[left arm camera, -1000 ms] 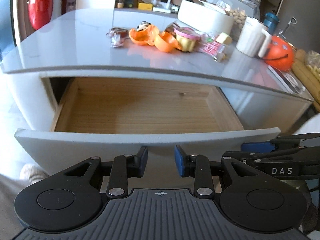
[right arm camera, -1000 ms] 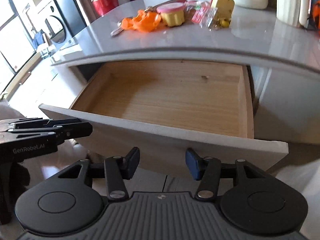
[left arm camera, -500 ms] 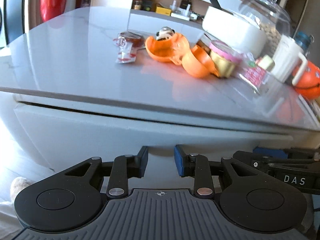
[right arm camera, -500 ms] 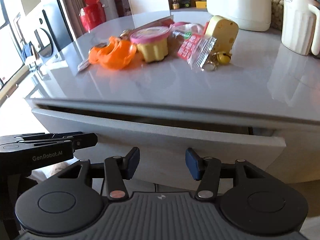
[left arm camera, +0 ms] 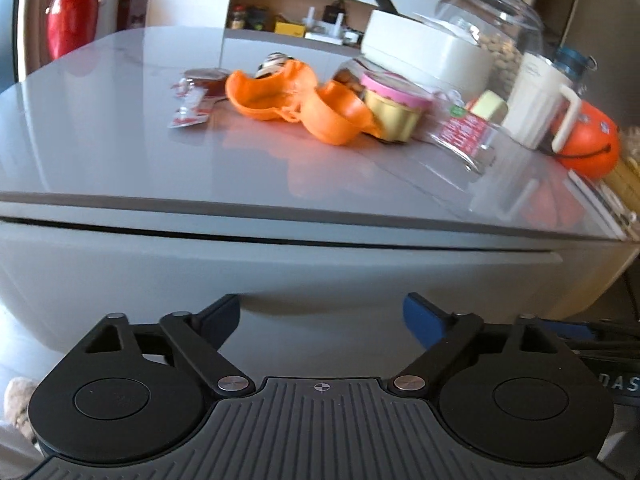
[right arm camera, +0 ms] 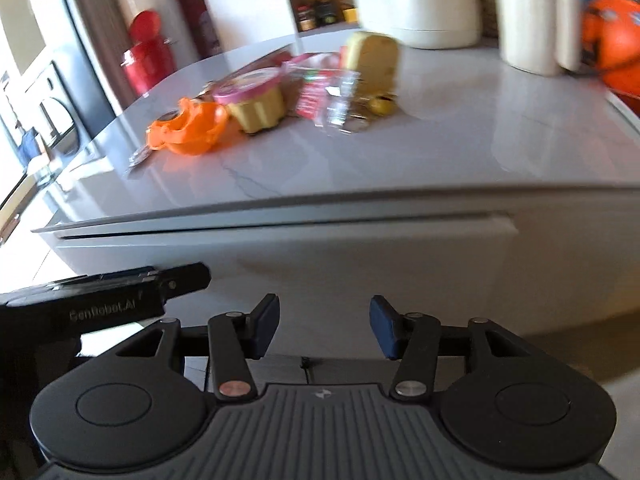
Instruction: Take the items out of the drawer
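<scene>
The left hand-held gripper [left arm camera: 321,316] is held wide open and empty in front of the drawer [left arm camera: 304,276]; the right hand-held gripper [right arm camera: 323,330] is likewise parted and empty. The drawer is seated shut under the bench [left arm camera: 120,152], its long axis running parallel to the bench edge, its flat grey matte front facing both grippers. A narrow dark gap is seen between front and bench edge. On the glossy bench beyond the drawer, orange plastic shells [left arm camera: 296,96] and a pink-lidded yellow cup [left arm camera: 394,108] are grouped; the near strip is bare.
</scene>
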Demonstrator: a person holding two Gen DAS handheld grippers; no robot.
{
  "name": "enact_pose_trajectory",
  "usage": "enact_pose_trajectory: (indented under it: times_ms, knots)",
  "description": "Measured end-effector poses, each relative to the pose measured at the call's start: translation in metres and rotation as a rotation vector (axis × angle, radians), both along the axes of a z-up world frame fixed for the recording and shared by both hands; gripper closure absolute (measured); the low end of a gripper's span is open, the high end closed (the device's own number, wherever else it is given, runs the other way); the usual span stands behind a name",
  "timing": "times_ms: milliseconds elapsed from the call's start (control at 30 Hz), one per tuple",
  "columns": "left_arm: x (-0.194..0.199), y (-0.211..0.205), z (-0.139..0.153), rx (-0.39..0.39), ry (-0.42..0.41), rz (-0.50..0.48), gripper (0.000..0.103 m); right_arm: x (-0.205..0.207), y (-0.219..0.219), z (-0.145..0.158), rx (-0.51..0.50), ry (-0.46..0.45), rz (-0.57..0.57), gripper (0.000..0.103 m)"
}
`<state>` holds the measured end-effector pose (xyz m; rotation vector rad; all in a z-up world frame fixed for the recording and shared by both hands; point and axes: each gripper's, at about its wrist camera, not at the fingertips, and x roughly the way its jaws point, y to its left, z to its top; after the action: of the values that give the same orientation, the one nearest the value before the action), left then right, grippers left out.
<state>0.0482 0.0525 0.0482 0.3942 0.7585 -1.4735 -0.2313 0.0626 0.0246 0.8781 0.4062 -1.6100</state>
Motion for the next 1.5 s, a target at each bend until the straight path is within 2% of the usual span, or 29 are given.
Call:
enact_pose_trajectory:
  times_ms: [100,200,300,367,433,500,533,667,767,867,1033,1200,1500]
  knots:
    - [-0.005,0.017,0.014,-0.044,-0.003,0.013,0.021,-0.008,0.024,0.003,-0.012,0.019,-0.088,0.053]
    - [-0.013,0.050,0.039,-0.061,0.020,0.020,0.022,-0.008,0.039,0.019,-0.043,0.017,-0.109,0.052]
    - [-0.027,0.094,0.059,-0.091,-0.069,-0.026,0.022,0.002,0.057,0.041,-0.083,0.041,-0.054,0.050]
    - [-0.028,0.123,0.061,-0.107,-0.099,-0.008,0.022,0.008,0.071,0.051,-0.097,0.051,-0.017,0.047]
    - [-0.025,0.146,0.056,-0.118,-0.069,0.038,0.022,0.017,0.094,0.051,-0.122,0.069,-0.002,0.046]
    - [-0.023,0.161,0.048,-0.110,-0.034,0.082,0.022,0.022,0.119,0.045,-0.172,0.094,-0.035,0.046]
    - [-0.023,0.163,0.047,-0.102,-0.030,0.071,0.022,0.026,0.123,0.043,-0.185,0.099,-0.061,0.046]
    - [-0.026,0.159,0.041,-0.086,-0.072,0.062,0.022,0.037,0.126,0.041,-0.198,0.132,-0.022,0.046]
    - [-0.025,0.152,0.030,-0.037,-0.078,0.038,0.022,0.045,0.116,0.030,-0.139,0.122,0.034,0.046]
    - [-0.025,0.152,0.028,-0.041,-0.084,0.013,0.022,0.051,0.112,0.024,-0.120,0.162,0.049,0.046]
    - [-0.033,0.153,0.026,-0.035,-0.121,-0.022,0.022,0.048,0.113,0.023,-0.104,0.140,0.036,0.046]
    - [-0.034,0.155,0.027,-0.042,-0.115,-0.036,0.022,0.049,0.110,0.020,-0.105,0.087,0.056,0.046]
    - [-0.037,0.150,0.022,-0.015,-0.127,-0.063,0.022,0.054,0.102,0.012,-0.073,0.066,0.095,0.046]
